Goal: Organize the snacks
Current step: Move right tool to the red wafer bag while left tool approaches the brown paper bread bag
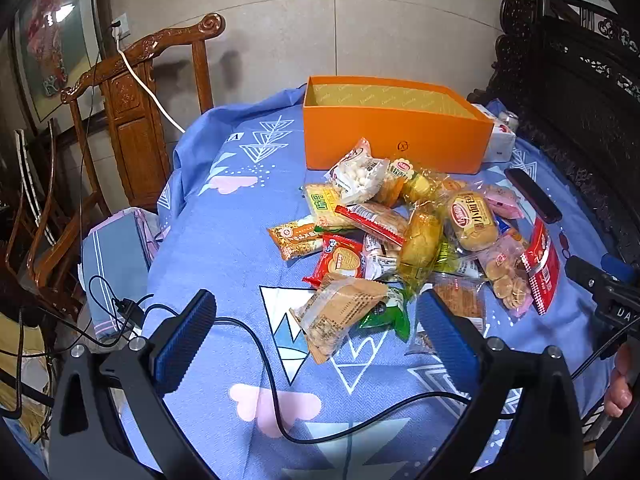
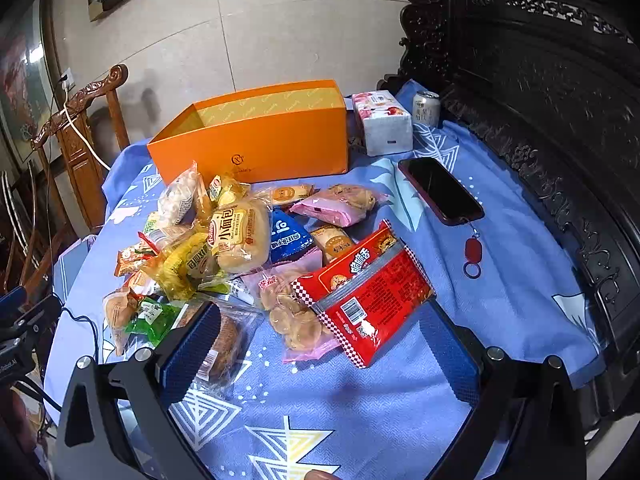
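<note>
We hold the left hand-held gripper (image 1: 316,340) spread wide and empty above the worktop (image 1: 224,248), which carries a blue patterned cloth. The right hand-held gripper (image 2: 320,344) is likewise wide and empty. The snacks (image 1: 404,236) lie in a loose heap mid-worktop, just in front of the orange box (image 1: 392,144), which stands open. A red packet (image 2: 368,292) lies at the heap's near right edge, between the right fingers. A phone (image 2: 440,190) lies right of the heap; a tissue pack (image 2: 382,122) and a can (image 2: 426,108) stand beside the box.
</note>
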`<action>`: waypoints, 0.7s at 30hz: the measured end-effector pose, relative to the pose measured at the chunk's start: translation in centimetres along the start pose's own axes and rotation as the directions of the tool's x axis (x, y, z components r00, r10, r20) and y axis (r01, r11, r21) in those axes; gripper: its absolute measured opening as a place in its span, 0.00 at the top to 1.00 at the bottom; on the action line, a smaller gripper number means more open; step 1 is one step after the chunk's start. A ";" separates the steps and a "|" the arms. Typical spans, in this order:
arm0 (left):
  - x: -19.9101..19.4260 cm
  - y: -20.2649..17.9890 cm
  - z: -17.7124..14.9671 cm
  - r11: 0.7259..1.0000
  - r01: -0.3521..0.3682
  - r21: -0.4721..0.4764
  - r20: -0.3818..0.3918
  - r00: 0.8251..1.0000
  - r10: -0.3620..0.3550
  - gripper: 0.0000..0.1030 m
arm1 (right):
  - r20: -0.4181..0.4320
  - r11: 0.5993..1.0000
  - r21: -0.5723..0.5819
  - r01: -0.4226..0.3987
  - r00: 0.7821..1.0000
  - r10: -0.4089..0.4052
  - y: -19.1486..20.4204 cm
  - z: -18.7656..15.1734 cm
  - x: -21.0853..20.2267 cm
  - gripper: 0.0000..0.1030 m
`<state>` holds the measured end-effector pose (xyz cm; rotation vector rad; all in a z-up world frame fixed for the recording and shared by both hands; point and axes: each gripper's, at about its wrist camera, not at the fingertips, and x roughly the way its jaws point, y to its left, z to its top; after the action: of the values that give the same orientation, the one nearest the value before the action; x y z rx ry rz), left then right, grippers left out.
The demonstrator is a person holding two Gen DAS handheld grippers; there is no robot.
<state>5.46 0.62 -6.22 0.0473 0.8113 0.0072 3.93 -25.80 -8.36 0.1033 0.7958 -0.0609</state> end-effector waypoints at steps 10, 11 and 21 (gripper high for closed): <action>-0.1 0.2 -0.1 0.999 0.044 -0.030 -0.014 0.999 -0.045 0.04 | 0.004 1.000 -0.009 0.019 1.000 -0.019 0.2 -0.1 -0.5 0.03; -0.1 0.2 -0.1 0.998 0.051 -0.029 -0.012 0.999 -0.051 0.04 | 0.006 1.000 -0.011 0.021 1.000 -0.020 0.2 0.0 -0.5 0.03; -0.1 0.4 -0.2 0.997 0.059 -0.055 0.003 0.998 -0.059 0.04 | -0.004 1.000 -0.003 0.019 1.000 -0.019 0.1 -0.1 -0.4 0.03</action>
<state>5.24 1.02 -6.27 -0.0283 0.8102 -0.0263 3.60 -25.69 -8.09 0.0930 0.8008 -0.0779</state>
